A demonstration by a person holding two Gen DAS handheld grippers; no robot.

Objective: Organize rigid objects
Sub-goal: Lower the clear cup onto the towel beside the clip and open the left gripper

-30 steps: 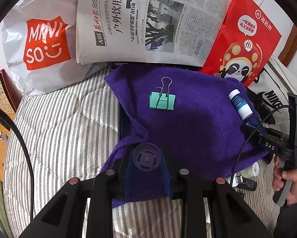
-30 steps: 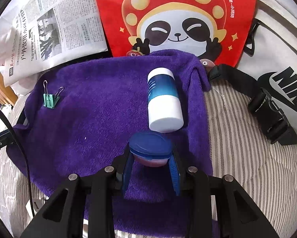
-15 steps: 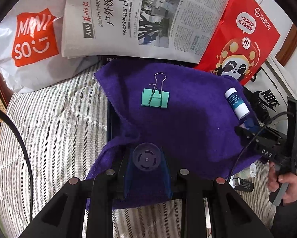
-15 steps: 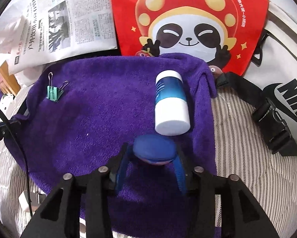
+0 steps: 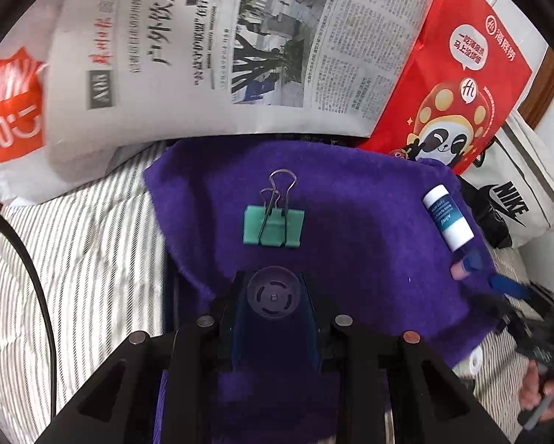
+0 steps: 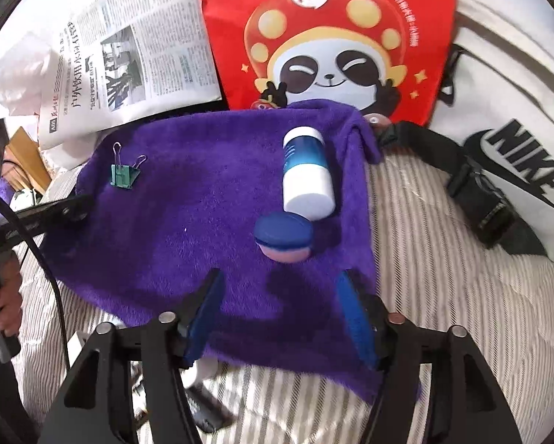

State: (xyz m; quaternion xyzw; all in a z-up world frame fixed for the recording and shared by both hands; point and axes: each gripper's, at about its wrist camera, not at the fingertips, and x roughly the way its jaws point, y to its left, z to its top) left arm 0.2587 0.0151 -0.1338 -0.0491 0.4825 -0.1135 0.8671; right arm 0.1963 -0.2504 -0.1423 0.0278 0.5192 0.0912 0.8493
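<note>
A purple towel [image 5: 369,259] [image 6: 188,229] lies on striped bedding. On it rest a green binder clip [image 5: 273,224] [image 6: 123,174], a white and blue bottle [image 5: 448,220] [image 6: 306,181] lying on its side, and a round blue and pink case [image 6: 282,240] [image 5: 465,264] just below the bottle. My right gripper [image 6: 280,314] hangs a little short of the case; its jaws are opening and nothing is between them. My left gripper [image 5: 273,281] is shut on a translucent purple disc [image 5: 273,296], just short of the clip.
A newspaper [image 5: 240,55], a red panda bag [image 6: 332,37] and a white Miniso bag [image 5: 14,111] line the back. A white Nike bag [image 6: 517,129] with a black strap [image 6: 473,185] lies to the right. Small white and dark items [image 6: 203,370] peek from under the towel's near edge.
The right jaws have opened and pulled back from the blue and pink case, which now lies on the towel. The left gripper has moved closer to the binder clip, the disc still in its grip.
</note>
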